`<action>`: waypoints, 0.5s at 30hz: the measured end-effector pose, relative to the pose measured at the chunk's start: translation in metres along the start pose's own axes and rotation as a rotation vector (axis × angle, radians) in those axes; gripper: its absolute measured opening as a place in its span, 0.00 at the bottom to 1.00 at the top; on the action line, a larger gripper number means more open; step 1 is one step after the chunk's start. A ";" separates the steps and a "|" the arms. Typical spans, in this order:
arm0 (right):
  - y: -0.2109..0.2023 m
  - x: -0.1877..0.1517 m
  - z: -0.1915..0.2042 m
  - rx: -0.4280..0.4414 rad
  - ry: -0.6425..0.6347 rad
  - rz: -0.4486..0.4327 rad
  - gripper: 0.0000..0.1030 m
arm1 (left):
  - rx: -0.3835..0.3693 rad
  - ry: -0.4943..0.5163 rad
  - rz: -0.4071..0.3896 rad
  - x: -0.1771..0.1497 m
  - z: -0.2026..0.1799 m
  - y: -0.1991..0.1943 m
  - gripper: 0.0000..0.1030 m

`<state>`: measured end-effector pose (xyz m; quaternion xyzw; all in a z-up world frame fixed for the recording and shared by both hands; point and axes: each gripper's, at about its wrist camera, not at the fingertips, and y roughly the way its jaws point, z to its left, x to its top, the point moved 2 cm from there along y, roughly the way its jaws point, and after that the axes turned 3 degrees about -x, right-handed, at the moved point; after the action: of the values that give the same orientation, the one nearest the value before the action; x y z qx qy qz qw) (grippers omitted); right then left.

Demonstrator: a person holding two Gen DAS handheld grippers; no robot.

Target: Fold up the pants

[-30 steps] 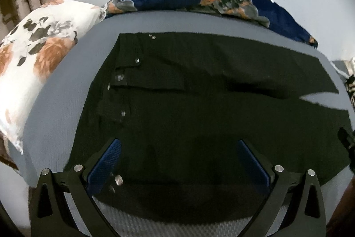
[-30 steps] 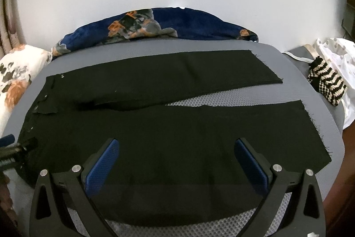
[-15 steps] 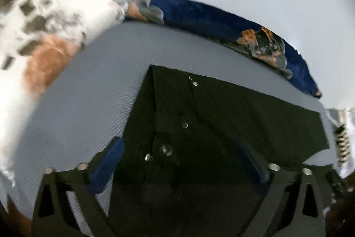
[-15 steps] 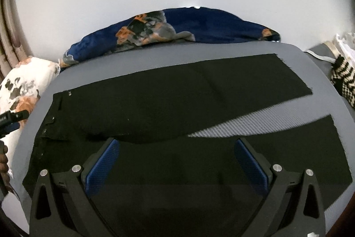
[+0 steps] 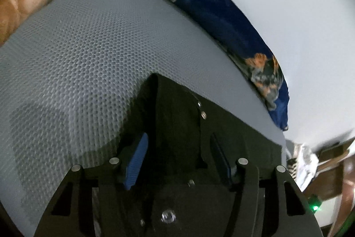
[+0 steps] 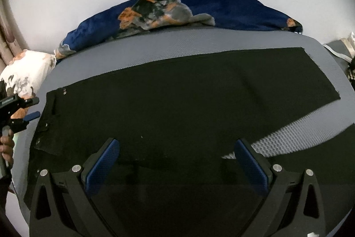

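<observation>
Lying flat: black fabric pants (image 6: 177, 108) spread across the grey honeycomb-mesh mattress (image 6: 199, 41), waistband with small metal studs (image 6: 64, 90) at my left, legs running off to the right.
Leg gap: I see a wedge of grey mesh between the two legs near the right side.
Left gripper (image 5: 177, 157): I have it down at the waistband corner, blue-padded fingers (image 5: 137, 159) part-way closed with a fold of black cloth standing between them; I cannot tell whether the pads actually pinch it.
Right gripper (image 6: 177, 163): spread wide above the nearer leg, blue pads (image 6: 102, 168) well apart, nothing between them.
Waistband edge: in the left view it sits just beside bare mesh.
Far side: a navy floral blanket (image 6: 188, 8) bunched along the mattress edge against the white wall.
Left corner: a white floral pillow (image 6: 24, 72).
</observation>
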<state>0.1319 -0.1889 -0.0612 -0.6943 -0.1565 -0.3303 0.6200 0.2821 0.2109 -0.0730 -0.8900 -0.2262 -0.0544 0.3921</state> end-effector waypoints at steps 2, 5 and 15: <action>0.007 0.003 0.005 -0.010 -0.011 0.008 1.00 | -0.048 -0.039 0.016 0.008 0.008 0.006 0.57; 0.017 0.006 0.010 -0.010 -0.012 0.017 1.00 | -0.106 -0.082 0.036 0.017 0.018 0.013 0.55; 0.047 0.012 0.029 0.000 -0.046 0.061 1.00 | -0.214 -0.053 0.097 0.022 0.020 0.040 0.31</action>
<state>0.1779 -0.1716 -0.0896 -0.7062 -0.1497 -0.2953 0.6258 0.3176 0.2095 -0.1075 -0.9378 -0.1859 -0.0356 0.2909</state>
